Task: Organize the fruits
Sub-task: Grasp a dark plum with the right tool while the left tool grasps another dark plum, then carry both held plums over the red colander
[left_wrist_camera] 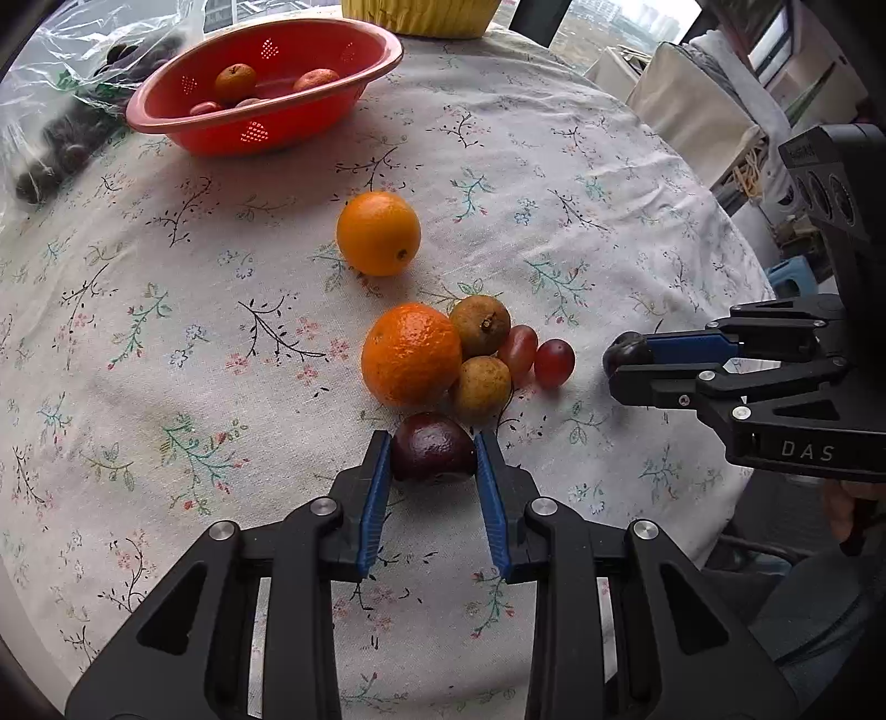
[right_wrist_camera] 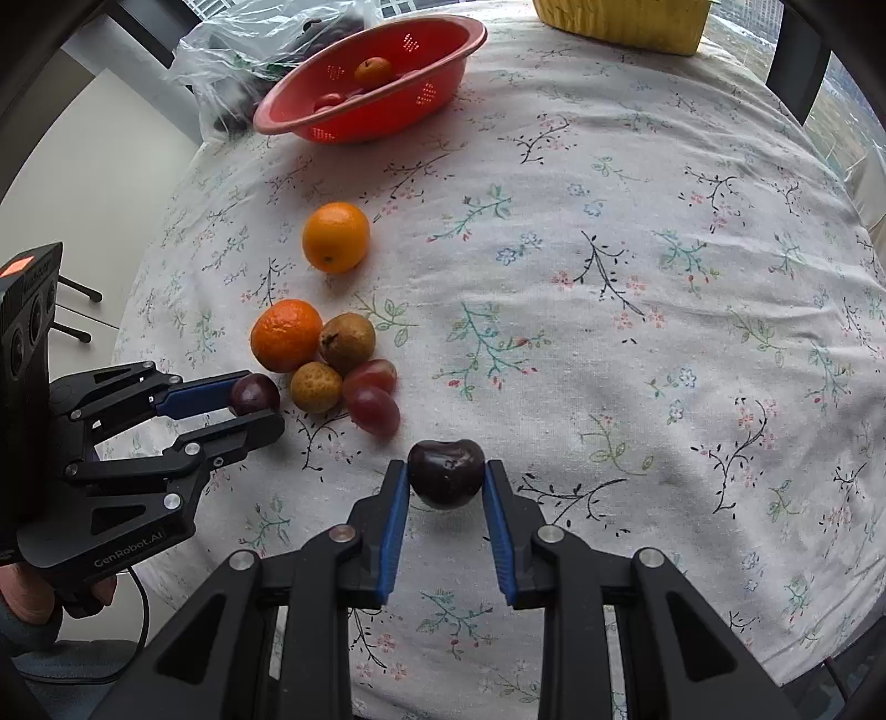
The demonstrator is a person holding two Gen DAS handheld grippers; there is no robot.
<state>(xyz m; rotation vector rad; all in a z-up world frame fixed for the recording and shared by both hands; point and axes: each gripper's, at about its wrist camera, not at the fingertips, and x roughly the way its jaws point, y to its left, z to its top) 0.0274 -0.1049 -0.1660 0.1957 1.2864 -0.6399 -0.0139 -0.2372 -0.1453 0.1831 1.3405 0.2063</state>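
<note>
My left gripper (left_wrist_camera: 433, 453) is shut on a dark cherry (left_wrist_camera: 433, 447), low over the flowered cloth beside a pile: an orange (left_wrist_camera: 411, 354), two brown longans (left_wrist_camera: 479, 325), two red grapes (left_wrist_camera: 554, 363). A second orange (left_wrist_camera: 379, 233) lies farther off. My right gripper (right_wrist_camera: 446, 481) is shut on another dark cherry (right_wrist_camera: 446, 473), right of the pile. It shows in the left wrist view (left_wrist_camera: 628, 365) too. The left gripper shows in the right wrist view (right_wrist_camera: 260, 410). A red colander (left_wrist_camera: 266, 83) with small fruit stands at the back.
A clear plastic bag (left_wrist_camera: 61, 111) of dark fruit lies left of the colander. A yellow container (left_wrist_camera: 421, 16) stands at the table's far edge. The round table's cloth (right_wrist_camera: 664, 332) stretches out to the right of the fruit pile.
</note>
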